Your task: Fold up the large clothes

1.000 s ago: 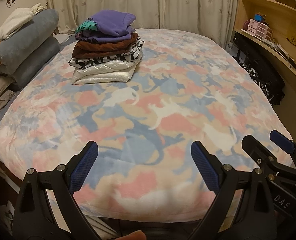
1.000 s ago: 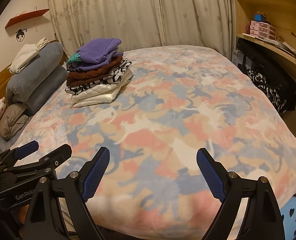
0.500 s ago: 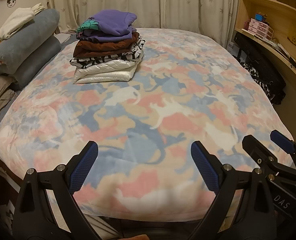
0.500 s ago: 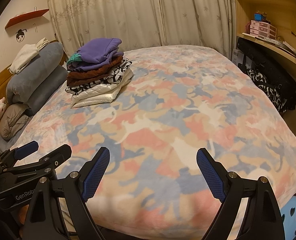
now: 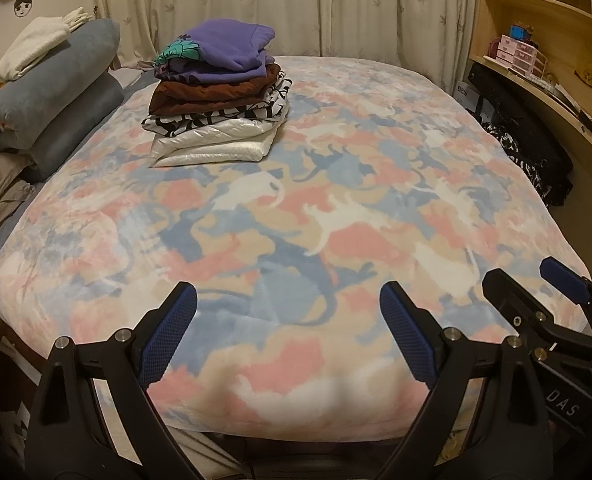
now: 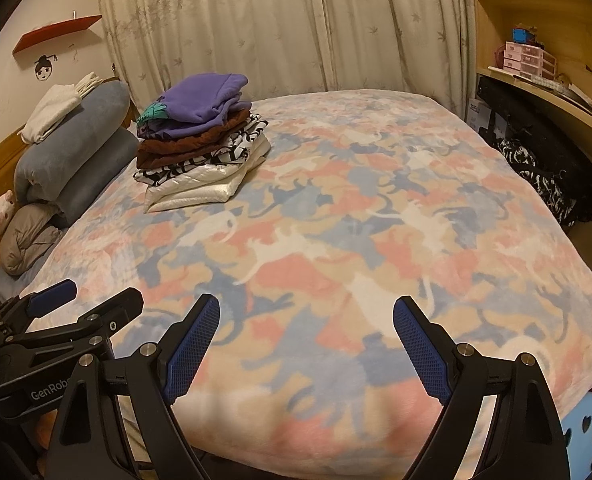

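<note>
- Hidden or cut off: the near edge of the bed [image 5: 296, 420] runs behind both grippers; the floor under it is dark and unreadable. The person is out of view in both views. Small items on the wooden shelving [image 6: 544, 32] are too small to identify, apart from a pink drawer unit [image 6: 530, 60].
- Stack of folded clothes [image 5: 219, 92]: on the blanket near the bed's far-left corner, next to the pillows. White padded piece at the bottom, black-and-white print above, brown next, purple on top. The lower folds cannot be counted.
- Left gripper [image 5: 287, 336]: jaws wide apart, nothing between them, over the bed's near edge.
- Right gripper [image 6: 306, 348]: jaws wide apart, empty, over the same near edge, just beside the left one.
- Against the earlier frames: both grippers hold the same place and spread; the stack and blanket lie unchanged.
- Surface: fleece blanket [image 6: 336, 240] in pink, blue, beige and white animal shapes, spread flat over the whole bed.
- Room: grey-blue pillows [image 5: 51, 92] stacked along the left edge, a white garment [image 5: 35, 46] on top; pale leaf-print curtains [image 6: 287, 24] behind; dark clothing [image 6: 544, 176] heaped off the right edge.
</note>
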`<action>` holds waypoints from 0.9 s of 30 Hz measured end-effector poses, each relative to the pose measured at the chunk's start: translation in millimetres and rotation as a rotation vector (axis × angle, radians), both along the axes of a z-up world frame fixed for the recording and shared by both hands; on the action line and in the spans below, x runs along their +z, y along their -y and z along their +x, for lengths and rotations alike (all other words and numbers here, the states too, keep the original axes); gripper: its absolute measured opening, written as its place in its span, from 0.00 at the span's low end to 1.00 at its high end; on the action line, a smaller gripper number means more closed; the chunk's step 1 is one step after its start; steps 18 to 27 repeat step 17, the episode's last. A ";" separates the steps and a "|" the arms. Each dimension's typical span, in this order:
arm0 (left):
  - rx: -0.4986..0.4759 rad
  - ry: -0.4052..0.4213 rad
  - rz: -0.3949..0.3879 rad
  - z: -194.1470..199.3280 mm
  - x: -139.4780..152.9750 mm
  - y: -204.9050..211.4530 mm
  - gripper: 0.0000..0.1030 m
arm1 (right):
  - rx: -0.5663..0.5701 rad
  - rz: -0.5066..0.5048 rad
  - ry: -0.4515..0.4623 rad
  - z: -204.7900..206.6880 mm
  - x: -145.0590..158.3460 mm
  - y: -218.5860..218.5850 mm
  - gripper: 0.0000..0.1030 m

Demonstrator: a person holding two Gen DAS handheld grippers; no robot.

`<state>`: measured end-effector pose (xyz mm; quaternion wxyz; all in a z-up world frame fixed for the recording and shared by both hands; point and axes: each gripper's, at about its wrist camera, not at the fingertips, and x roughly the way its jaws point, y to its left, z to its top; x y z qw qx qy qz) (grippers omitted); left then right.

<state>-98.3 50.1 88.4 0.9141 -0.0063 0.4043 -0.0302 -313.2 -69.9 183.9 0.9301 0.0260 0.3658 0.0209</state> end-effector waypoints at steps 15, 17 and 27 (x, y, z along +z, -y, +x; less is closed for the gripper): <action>-0.006 -0.028 0.006 1.1 -6.9 -17.5 0.88 | 0.011 0.000 -0.011 -0.4 -6.8 -2.5 0.87; -0.006 -0.028 0.009 2.0 -7.2 -15.2 0.88 | 0.011 0.002 -0.012 0.6 -7.7 -2.5 0.87; -0.006 -0.028 0.009 2.0 -7.2 -15.2 0.88 | 0.011 0.002 -0.012 0.6 -7.7 -2.5 0.87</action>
